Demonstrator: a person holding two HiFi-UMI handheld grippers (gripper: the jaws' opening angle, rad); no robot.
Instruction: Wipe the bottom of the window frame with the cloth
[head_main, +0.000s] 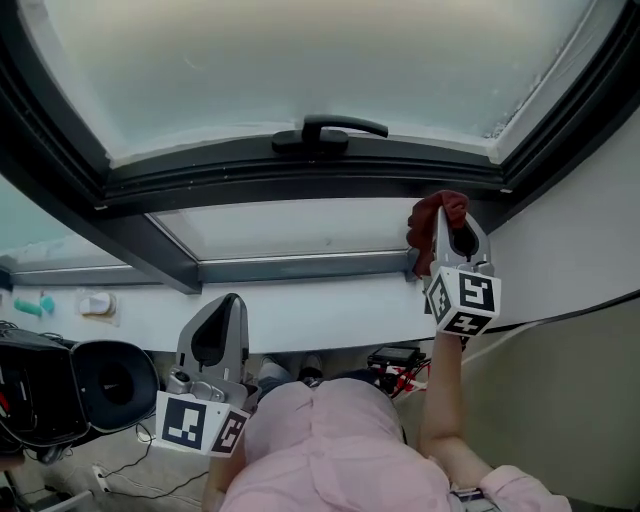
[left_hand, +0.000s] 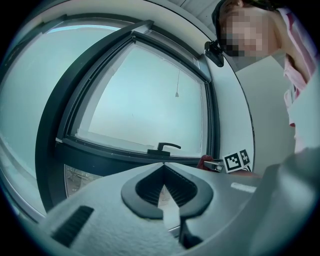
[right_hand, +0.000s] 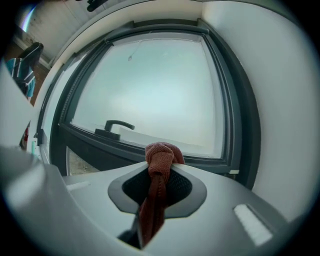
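Two grippers: nearest me, my left gripper (head_main: 230, 300) hangs low with jaws pressed together on nothing, while farther up my right gripper (head_main: 447, 215) pinches the reddish cloth (head_main: 432, 208) at the lower right corner of the dark window frame (head_main: 300, 268)

Left gripper (head_main: 230, 300), right gripper (head_main: 449, 222): grey shells, black jaw pads (left_hand: 148, 188), white cubes (head_main: 463, 300) bearing black square markers. Shirt (head_main: 330, 450): pale pink.

Your head camera looked steeply down on the window frame (head_main: 300, 170), while cameras on your left gripper (left_hand: 163, 164) and right gripper (right_hand: 159, 157) faced it from lower down, all sharing its handle (head_main: 326, 130).
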